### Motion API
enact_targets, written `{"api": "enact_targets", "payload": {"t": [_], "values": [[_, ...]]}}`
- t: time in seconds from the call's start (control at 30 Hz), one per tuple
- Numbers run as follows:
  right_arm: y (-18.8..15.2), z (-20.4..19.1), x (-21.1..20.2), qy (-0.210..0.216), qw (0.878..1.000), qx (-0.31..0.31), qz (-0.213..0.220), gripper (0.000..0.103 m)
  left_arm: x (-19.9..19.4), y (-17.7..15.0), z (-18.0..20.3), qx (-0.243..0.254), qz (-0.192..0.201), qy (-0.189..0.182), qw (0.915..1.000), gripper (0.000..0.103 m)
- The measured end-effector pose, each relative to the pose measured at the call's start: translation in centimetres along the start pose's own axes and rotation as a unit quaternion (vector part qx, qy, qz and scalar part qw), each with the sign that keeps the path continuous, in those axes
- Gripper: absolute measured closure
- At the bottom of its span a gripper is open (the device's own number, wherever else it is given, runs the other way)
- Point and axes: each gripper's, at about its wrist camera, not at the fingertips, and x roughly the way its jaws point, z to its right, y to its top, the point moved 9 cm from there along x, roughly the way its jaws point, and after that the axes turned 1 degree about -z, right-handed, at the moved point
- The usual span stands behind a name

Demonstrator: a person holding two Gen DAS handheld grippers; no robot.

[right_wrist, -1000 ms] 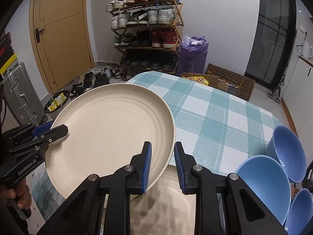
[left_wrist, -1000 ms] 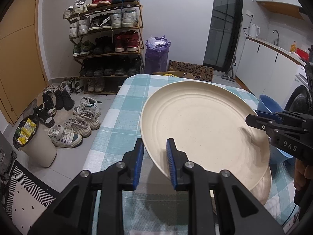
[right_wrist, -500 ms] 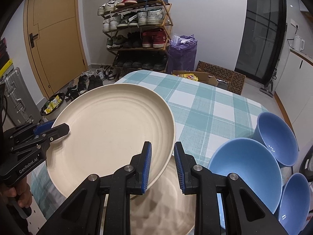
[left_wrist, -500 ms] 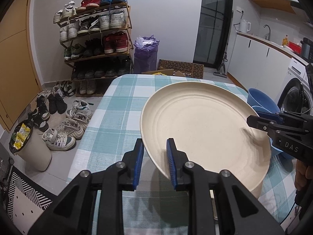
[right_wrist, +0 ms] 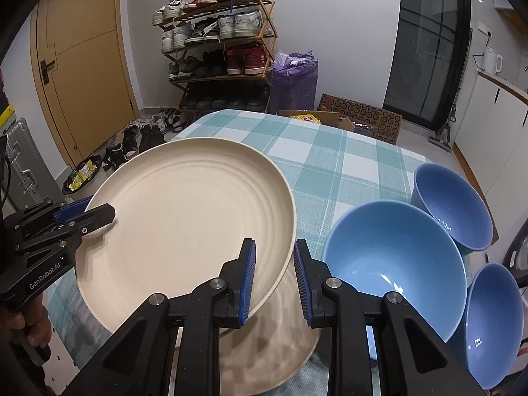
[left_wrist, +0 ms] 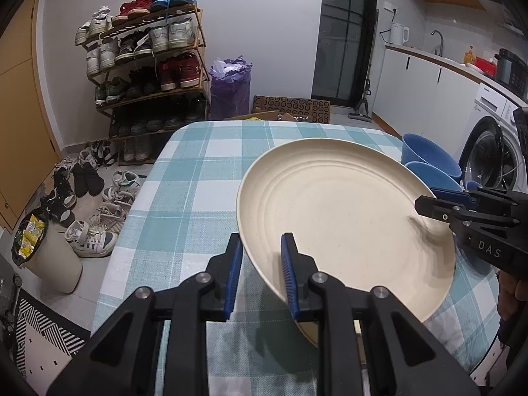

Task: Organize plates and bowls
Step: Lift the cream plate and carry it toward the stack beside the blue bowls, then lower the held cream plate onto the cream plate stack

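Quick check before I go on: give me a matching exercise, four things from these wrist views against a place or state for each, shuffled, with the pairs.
Things:
1. upper cream plate
2. lower cream plate
3. nearest blue bowl
4. left gripper

Places or states:
A. lying on the checked tablecloth
B. straddling the plate's near-left rim
C. held tilted above the table by both grippers
D. standing right of the plates

Pairs: 1-C, 2-A, 3-D, 4-B

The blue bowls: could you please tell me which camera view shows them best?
The right wrist view: three blue bowls stand open on the checked table, interiors visible. The left wrist view shows only parts of them behind the cream plate.
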Motion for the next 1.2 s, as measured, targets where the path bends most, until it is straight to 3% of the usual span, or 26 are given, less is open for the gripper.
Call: {"api": "enact_targets", "payload": {"t": [1.2], "values": [[-5.4, 1.4, 0.1, -0.015, 0.999, 0.019, -0.025, 0.079, 1.2, -3.0, 2.5, 0.02, -0.027, -0.008, 0.9994, 0.081]]}}
